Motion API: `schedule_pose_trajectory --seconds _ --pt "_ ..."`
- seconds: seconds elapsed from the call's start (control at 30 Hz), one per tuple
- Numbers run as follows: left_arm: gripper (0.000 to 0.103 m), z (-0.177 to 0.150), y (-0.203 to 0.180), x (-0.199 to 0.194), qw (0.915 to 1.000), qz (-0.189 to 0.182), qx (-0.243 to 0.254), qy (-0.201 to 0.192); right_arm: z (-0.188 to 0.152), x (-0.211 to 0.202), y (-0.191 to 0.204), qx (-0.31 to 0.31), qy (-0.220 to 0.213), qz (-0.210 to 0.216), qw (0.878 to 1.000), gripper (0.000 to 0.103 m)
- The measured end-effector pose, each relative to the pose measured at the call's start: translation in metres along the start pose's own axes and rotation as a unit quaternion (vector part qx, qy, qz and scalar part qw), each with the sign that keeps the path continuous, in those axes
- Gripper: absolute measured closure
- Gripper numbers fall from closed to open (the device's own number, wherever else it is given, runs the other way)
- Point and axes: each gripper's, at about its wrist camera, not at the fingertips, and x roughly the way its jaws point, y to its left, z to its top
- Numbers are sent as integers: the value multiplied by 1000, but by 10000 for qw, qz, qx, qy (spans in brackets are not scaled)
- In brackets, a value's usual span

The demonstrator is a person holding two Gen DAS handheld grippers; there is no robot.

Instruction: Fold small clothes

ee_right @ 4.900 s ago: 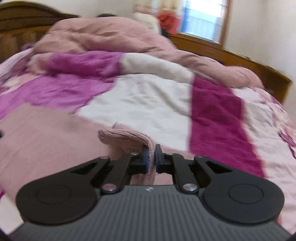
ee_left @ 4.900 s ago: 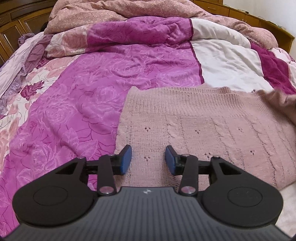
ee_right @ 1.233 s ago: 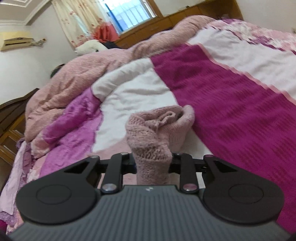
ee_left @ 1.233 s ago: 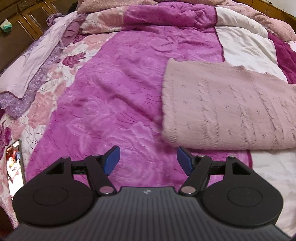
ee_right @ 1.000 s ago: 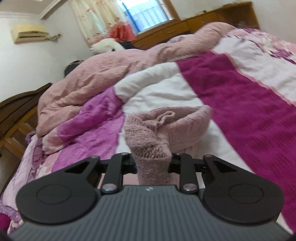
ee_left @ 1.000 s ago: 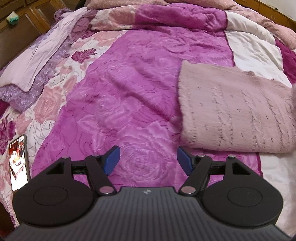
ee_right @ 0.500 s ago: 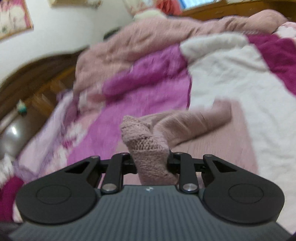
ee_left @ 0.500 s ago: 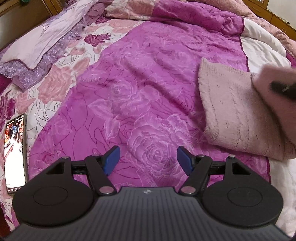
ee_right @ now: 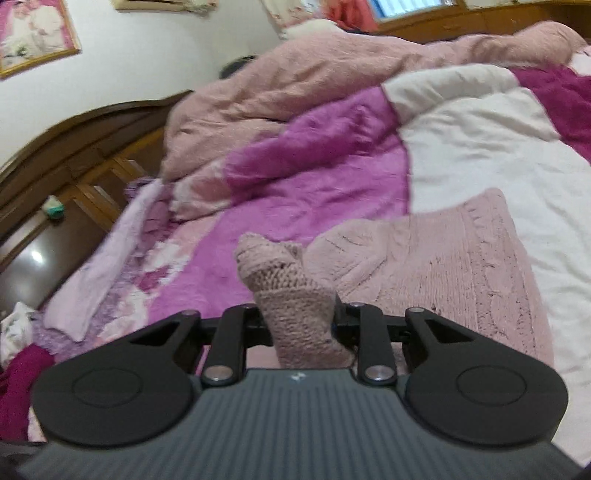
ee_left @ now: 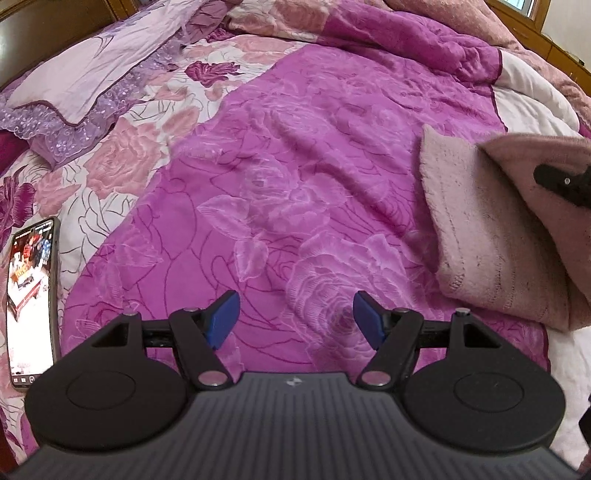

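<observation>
Pink sweater [ee_right: 443,266] part-folded on bed [ee_left: 295,166]; edge gripped by right hand-held gripper [ee_right: 299,317], left hand-held gripper [ee_left: 291,319] open, fold unfinished.

Your left wrist view's sharp w/ soft, even indoor light, strong fisheye bend at edges. Right wrist view's motion-blurred throughout; daylight from the window [ee_right: 410,7] at top, glare spot on the wooden cabinet [ee_right: 35,254].

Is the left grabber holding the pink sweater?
No, the left gripper is open with nothing between its blue pads, hovering over the magenta bedspread, while the pink sweater lies off to its right.
</observation>
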Motion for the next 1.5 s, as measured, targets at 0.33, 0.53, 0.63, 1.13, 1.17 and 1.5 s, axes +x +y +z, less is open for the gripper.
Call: schedule_pose_trajectory --seconds 0.33,0.53,0.63,1.13,1.17,1.5 --pt "29 -2 6 0 10000 22 27 -22 -54 20 37 -933 428 199 9945 73" --pt "29 9 -4 -8 9998 -30 144 -127 -39 -4 26 -845 672 579 9925 57" --pt "29 18 -13 -14 9994 -130 254 -216 -36 -23 19 -777 664 727 9921 56" --pt "29 93 -112 1 9890 -1044 791 -695 0 -69 -74 379 70 -298 9988 54" --pt "29 97 -118 9 9886 -1097 782 -675 0 -67 -81 488 84 -348 9982 54" --pt "30 123 -155 99 9876 -1444 605 -96 -15 -59 -105 817 234 -377 9957 54"
